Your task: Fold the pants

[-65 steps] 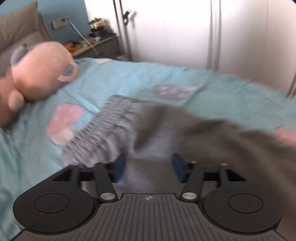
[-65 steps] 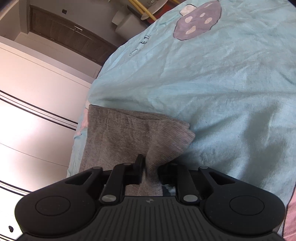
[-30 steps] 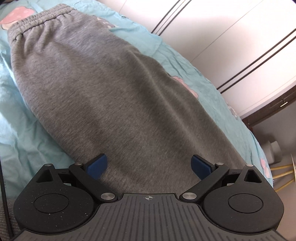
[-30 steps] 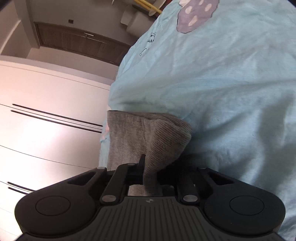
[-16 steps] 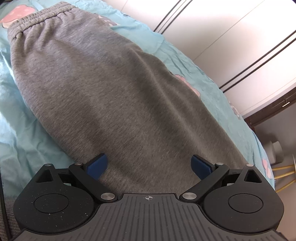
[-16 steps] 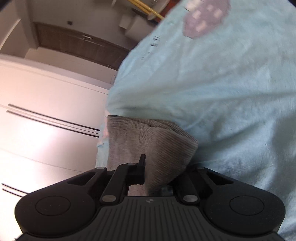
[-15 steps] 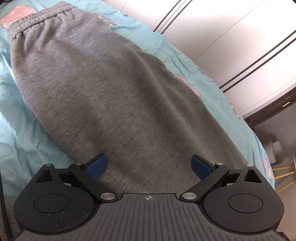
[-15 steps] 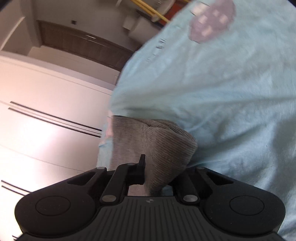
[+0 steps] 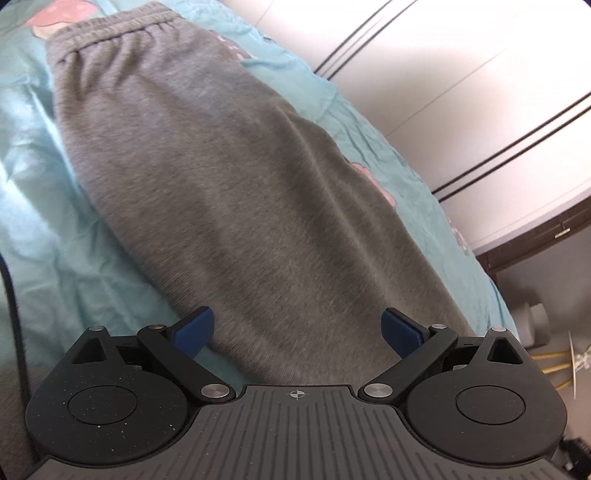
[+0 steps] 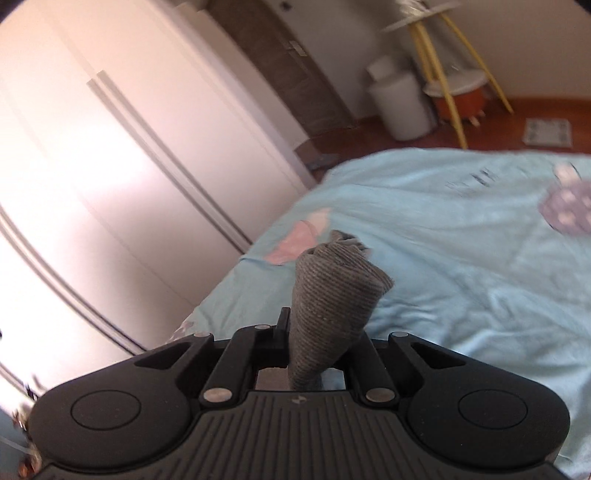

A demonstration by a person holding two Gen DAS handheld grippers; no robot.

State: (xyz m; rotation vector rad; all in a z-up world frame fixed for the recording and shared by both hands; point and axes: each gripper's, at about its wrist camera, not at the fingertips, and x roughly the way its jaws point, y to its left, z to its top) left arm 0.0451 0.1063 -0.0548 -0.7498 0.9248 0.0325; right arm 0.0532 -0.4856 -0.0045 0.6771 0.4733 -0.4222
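Grey sweatpants point(image 9: 236, 192) lie stretched along the light blue bed sheet point(image 9: 40, 206), their elastic waistband point(image 9: 110, 26) at the far top left. My left gripper point(image 9: 297, 330) is open, its blue-padded fingers spread wide just above the leg part of the pants. My right gripper point(image 10: 314, 343) is shut on the ribbed cuff end of the pants point(image 10: 332, 291), which sticks up bunched between the fingers, lifted above the sheet point(image 10: 461, 280).
White wardrobe doors point(image 10: 110, 155) run along the bed's far side. Beyond the bed's foot stand a white bin point(image 10: 400, 107) and a yellow-legged stool point(image 10: 450, 74) on the wooden floor. The sheet has mushroom prints point(image 10: 565, 210).
My right gripper has lifted and tilted up with the cuff in it, so the room beyond the bed now shows. My left gripper stays open over the pants, shifted slightly.
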